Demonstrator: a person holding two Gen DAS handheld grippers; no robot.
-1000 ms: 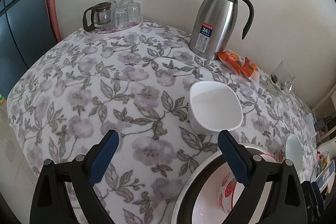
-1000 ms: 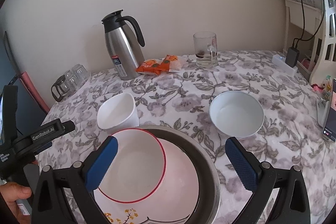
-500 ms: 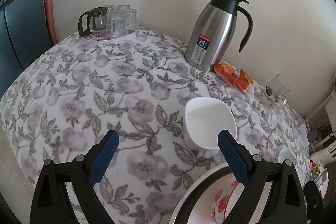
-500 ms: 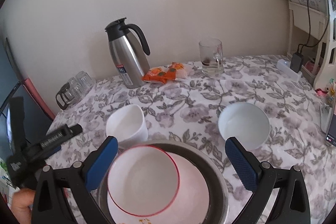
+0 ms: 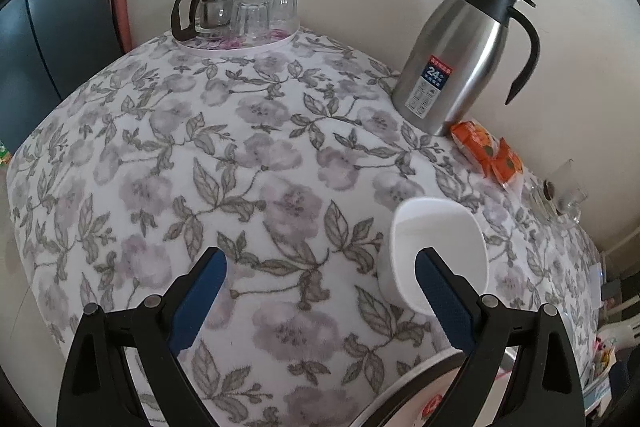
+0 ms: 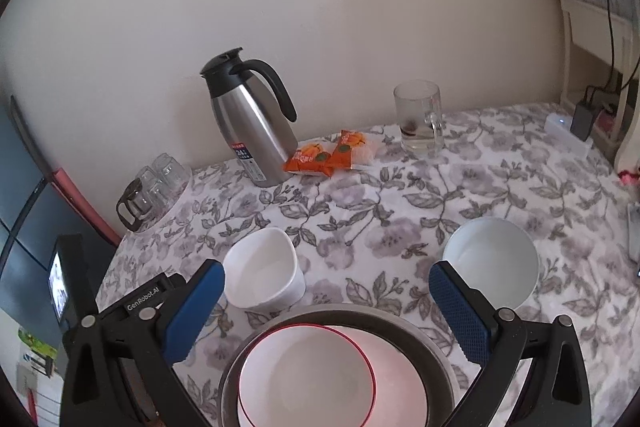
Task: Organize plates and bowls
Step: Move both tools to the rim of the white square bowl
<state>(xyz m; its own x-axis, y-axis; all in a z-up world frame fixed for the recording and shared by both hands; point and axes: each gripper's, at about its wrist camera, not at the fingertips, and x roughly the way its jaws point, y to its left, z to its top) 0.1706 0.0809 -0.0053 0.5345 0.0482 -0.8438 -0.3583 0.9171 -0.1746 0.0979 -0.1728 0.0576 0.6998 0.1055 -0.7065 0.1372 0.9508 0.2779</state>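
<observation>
A white squarish bowl (image 5: 440,251) stands on the floral tablecloth; it also shows in the right wrist view (image 6: 264,273). A round white bowl (image 6: 494,261) sits to its right. A metal basin (image 6: 424,337) at the near edge holds a red-rimmed white bowl (image 6: 308,375) on a patterned plate; its rim shows in the left wrist view (image 5: 420,377). My left gripper (image 5: 320,275) is open and empty, its right finger in front of the squarish bowl. My right gripper (image 6: 326,287) is open and empty above the basin. The left gripper's body (image 6: 136,301) shows at the left.
A steel thermos jug (image 6: 248,131), orange snack packets (image 6: 328,155) and a glass mug (image 6: 420,119) stand along the back wall. A tray with a glass teapot and upturned glasses (image 5: 236,15) sits at the far left corner. A white shelf with chargers (image 6: 588,107) stands at the right.
Both grippers have pulled back and up from the table. The basin has slid lower in both views. Both stay open and nothing was picked up.
</observation>
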